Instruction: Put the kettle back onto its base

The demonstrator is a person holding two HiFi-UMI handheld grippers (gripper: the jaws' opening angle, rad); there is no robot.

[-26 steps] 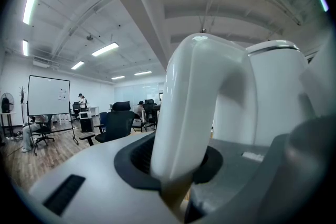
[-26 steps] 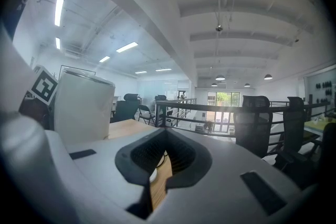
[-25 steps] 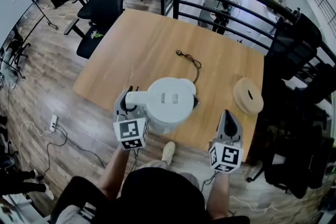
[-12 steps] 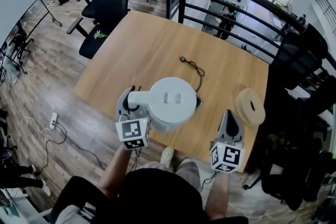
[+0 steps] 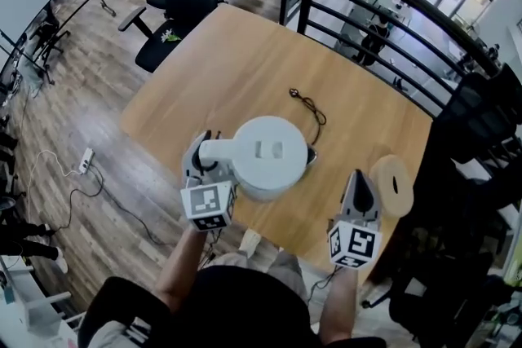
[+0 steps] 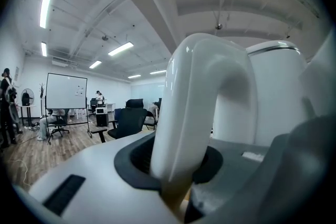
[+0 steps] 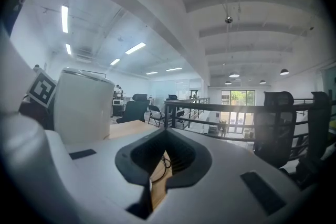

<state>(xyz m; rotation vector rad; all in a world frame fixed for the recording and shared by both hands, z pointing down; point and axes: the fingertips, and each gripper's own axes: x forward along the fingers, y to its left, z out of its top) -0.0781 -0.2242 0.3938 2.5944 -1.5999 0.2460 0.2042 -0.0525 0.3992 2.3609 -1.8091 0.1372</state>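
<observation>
Your left gripper is clamped on the kettle, as the head view shows it. The white pot hangs over the near side of the table, its spout turned toward your right gripper, which rides alongside, a short way apart. A tan round disc lies at the table's right edge, and a black cord trails beyond the kettle. The disc may be the base, though that is not certain. By these pictures the pick-up is done and the kettle is in hand. The carry and the set-down are left, since nothing shows it seated on any base.

Seen from the left gripper view, the jaws are closed on the lower end of the handle, whose white loop arches up and over to the body at the right.

From the right gripper view, your right jaws stand together with nothing between them. Only a sliver of table and cord shows through. The kettle stands just to the left of that gripper, close but apart.
</observation>
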